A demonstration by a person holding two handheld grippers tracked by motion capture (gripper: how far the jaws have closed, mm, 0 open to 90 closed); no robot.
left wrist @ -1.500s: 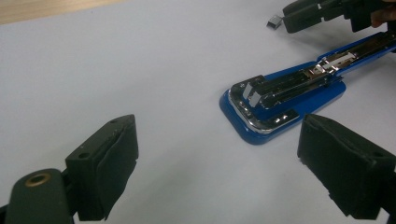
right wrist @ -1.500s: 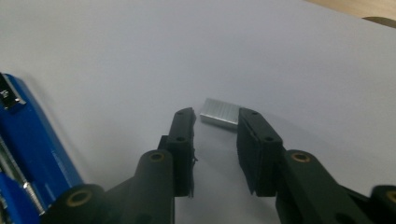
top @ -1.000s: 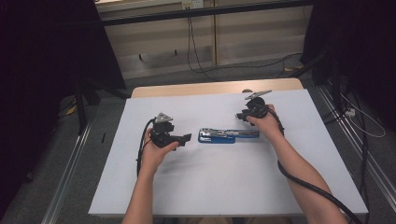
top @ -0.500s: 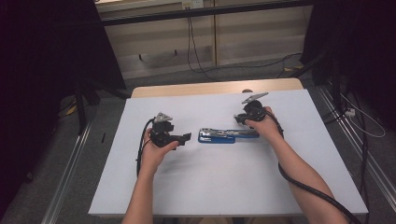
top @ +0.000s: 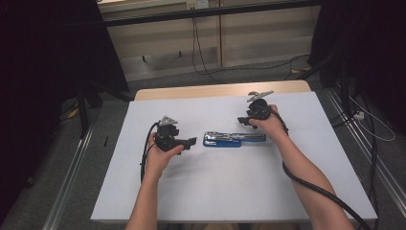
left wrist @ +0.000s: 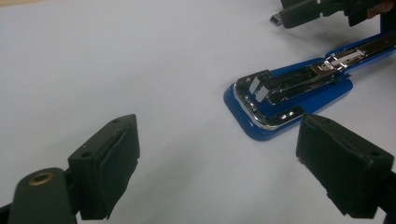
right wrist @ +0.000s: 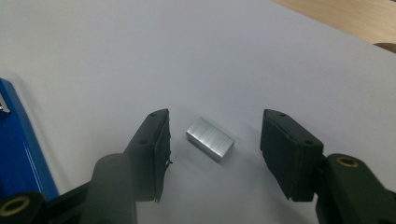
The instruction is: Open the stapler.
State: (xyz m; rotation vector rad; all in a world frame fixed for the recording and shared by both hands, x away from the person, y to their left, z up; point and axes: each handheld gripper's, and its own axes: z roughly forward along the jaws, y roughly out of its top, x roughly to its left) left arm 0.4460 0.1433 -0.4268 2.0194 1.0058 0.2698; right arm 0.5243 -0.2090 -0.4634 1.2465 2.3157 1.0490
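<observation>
The right gripper (right wrist: 215, 156), whose jaws have just been opening, stands half wide around a small block of staples (right wrist: 210, 138) without touching it, just beside the opened blue stapler (top: 230, 139), while the left gripper (left wrist: 219, 168) waits wide open near the stapler's other end.

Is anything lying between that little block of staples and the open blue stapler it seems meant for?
Nothing visible does. The staples lie on the white table between the open jaws of the right gripper, which have just been opening, untouched. The stapler lies open beside it, with bare table between.
</observation>
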